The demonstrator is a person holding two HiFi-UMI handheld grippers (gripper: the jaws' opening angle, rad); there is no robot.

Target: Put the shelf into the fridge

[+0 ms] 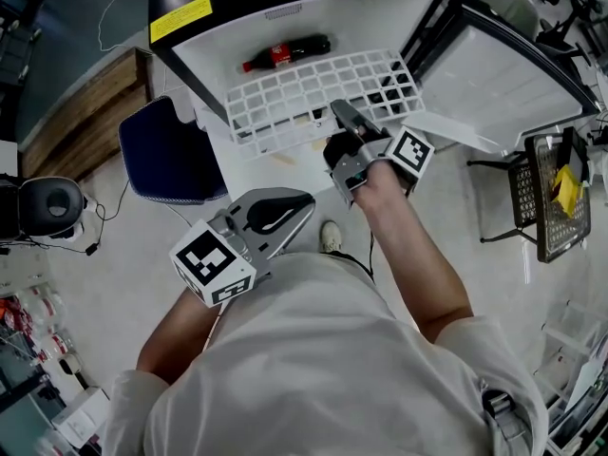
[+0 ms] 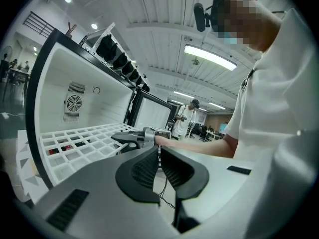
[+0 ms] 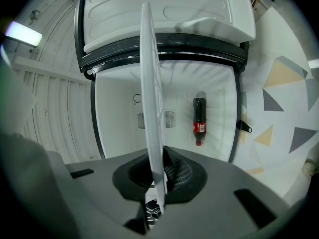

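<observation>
**Light grid shelf, pinched at its near edge**

The right hand-held gripper (image 1: 347, 120) is clamped on the near rim of the white grid shelf (image 1: 304, 98). The shelf sits partway into the open fridge (image 1: 218, 41), with a cola bottle (image 1: 285, 53) lying farther in. The left hand-held gripper (image 1: 275, 215) hangs near the person, jaws together on nothing. The shelf looks light, stiff and smooth. Held by one edge it may twist, so a second hold on its near-left rim would likely steady it.

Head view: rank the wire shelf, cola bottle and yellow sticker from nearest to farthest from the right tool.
1. Wire shelf, clamped in the right tool at its near edge.
2. Cola bottle, lying inside the fridge, beyond the shelf.
3. Yellow sticker, on the fridge's black frame, far left.
</observation>
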